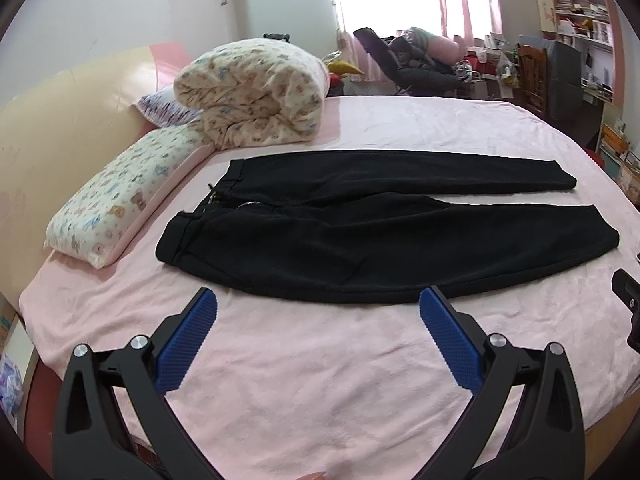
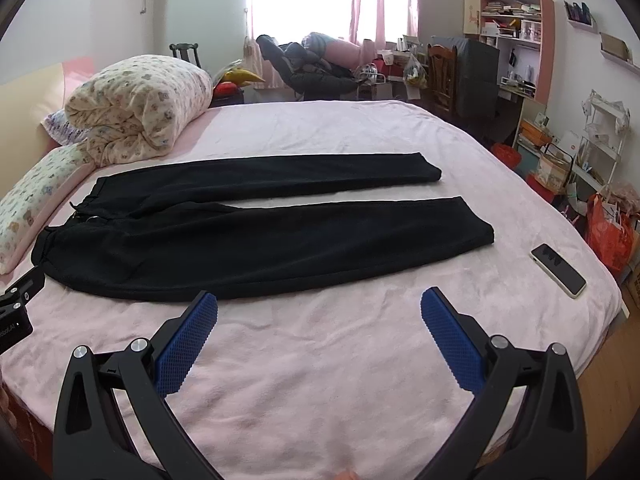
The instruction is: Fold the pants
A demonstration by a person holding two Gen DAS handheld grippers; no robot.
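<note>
Pants (image 1: 360, 232) lie flat and unfolded on the bed (image 1: 320, 360), just past both of my grippers, and neither tool touches them. My left gripper (image 1: 318, 312) hangs over bare pink sheet with its jaws spread wide and nothing between the blue pads (image 1: 188, 344); its tips stop just short of the near hem of the cloth. My right gripper (image 2: 319, 312) sits the same way, jaws wide apart and empty, pads (image 2: 452, 344) over the sheet, tips near the lower edge of the near leg. In the right view, the left tool's black body shows at the left edge, close to the waistband (image 2: 48, 248). From the left view, the waistband (image 1: 176, 240) lies at the left, toward the headboard, and the two legs run to the right, side by side with a narrow strip of sheet showing between them. The cuffs end well short of the bed's right edge. A phone (image 2: 558, 270) lies face up on the sheet to the right of the near cuff, apart from it. Beyond the waistband a patterned pillow (image 1: 108, 216) rests along the headboard, and a rolled quilt (image 1: 256, 92) sits behind it, near the far leg's top. Past the bed I see a bright window (image 2: 304, 20) with pink curtains, and cluttered shelves (image 2: 516, 40) at the right.
</note>
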